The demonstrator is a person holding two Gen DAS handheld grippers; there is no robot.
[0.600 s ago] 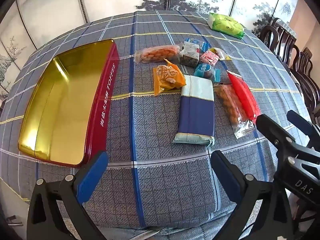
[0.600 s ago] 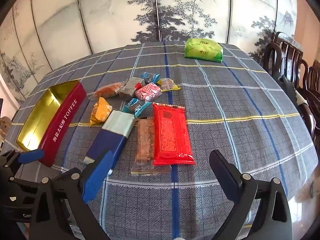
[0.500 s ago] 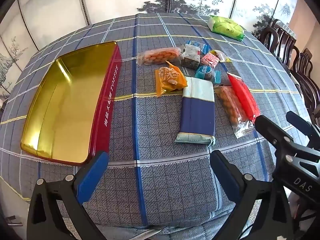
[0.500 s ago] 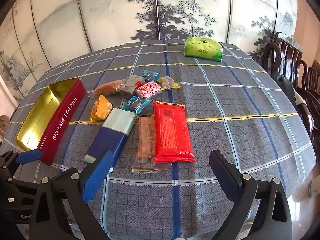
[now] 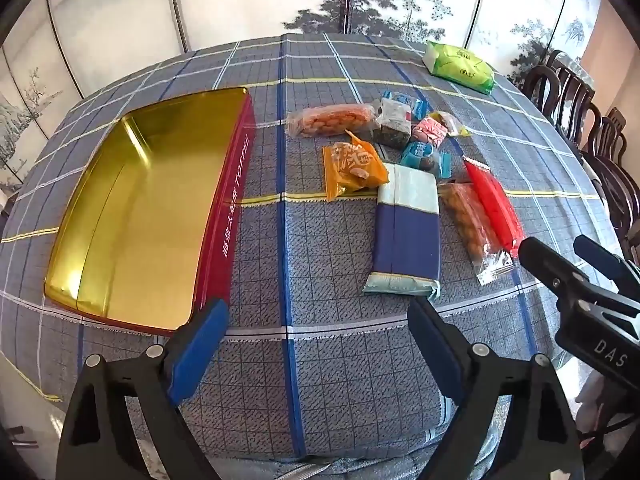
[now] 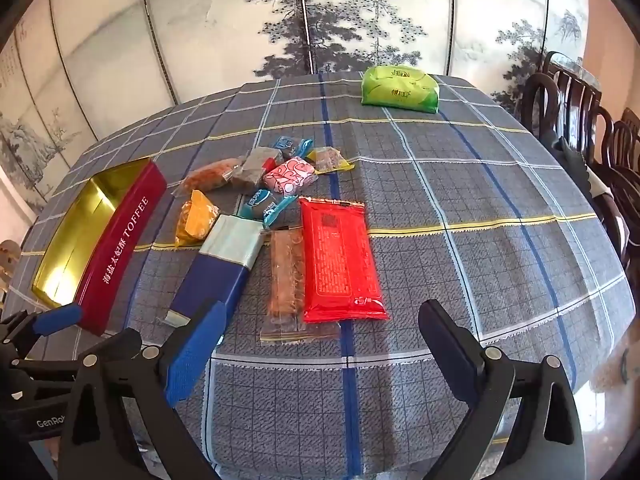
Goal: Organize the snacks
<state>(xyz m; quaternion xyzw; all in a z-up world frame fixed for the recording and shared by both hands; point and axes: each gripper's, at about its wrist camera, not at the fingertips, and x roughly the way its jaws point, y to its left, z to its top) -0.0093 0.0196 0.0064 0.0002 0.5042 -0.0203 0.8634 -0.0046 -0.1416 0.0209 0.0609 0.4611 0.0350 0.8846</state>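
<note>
Snacks (image 5: 404, 184) clustered centre-right of left view, loose on cloth (image 5: 320, 360) | tin (image 5: 132, 216) left, empty, mouth up to receive them | your left gripper (image 5: 316, 344) and right gripper (image 6: 320, 344) both gaping, empty, hovering low in frame.

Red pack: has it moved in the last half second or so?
No. The red pack still lies across the cloth's yellow stripe, its long edge against the clear pack, as before.

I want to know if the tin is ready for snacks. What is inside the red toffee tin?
The red toffee tin shows only its bare gold floor and walls; no snack lies in it. The left gripper's finger covers its near corner.
</note>
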